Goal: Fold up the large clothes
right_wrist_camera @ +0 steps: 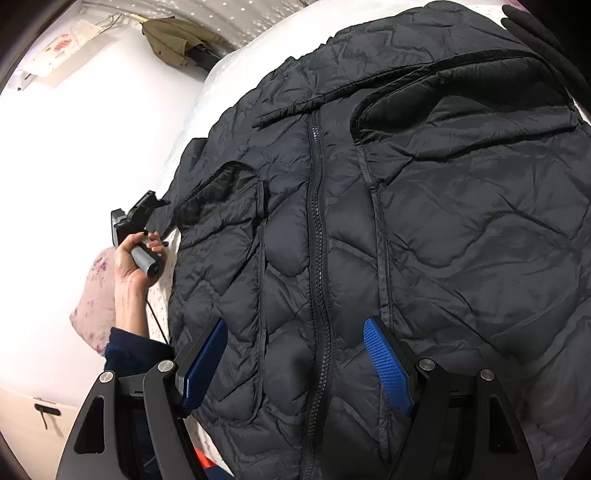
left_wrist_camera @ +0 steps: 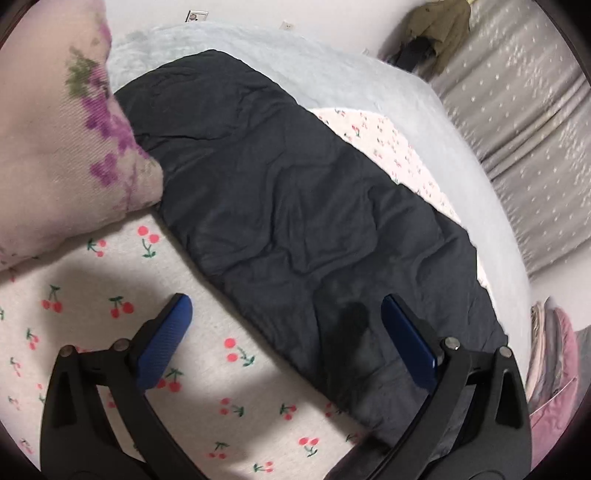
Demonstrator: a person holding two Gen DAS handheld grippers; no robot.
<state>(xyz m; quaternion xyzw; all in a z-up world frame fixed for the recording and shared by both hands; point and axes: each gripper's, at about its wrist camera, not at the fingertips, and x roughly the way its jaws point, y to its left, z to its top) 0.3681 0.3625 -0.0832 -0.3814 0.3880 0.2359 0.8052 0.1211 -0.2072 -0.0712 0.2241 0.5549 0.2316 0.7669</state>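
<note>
A black quilted puffer jacket (right_wrist_camera: 406, 240) lies spread flat on the bed, front up, zipper (right_wrist_camera: 317, 221) closed down its middle. Its sleeve or side panel (left_wrist_camera: 295, 206) fills the left wrist view. My left gripper (left_wrist_camera: 286, 306) is open and empty, hovering over the jacket's edge and the cherry-print sheet (left_wrist_camera: 207, 369). It also shows in the right wrist view (right_wrist_camera: 140, 218), held in a hand at the jacket's left side. My right gripper (right_wrist_camera: 295, 328) is open and empty, straddling the zipper just above the jacket.
A floral pillow (left_wrist_camera: 55, 147) lies left of the jacket. A pale blue blanket (left_wrist_camera: 295, 51) lies beyond it. A grey starred curtain (left_wrist_camera: 535, 129) hangs at the right, with an olive garment (left_wrist_camera: 439, 26) on the wall. Pink folded cloth (left_wrist_camera: 554, 369) sits at the right edge.
</note>
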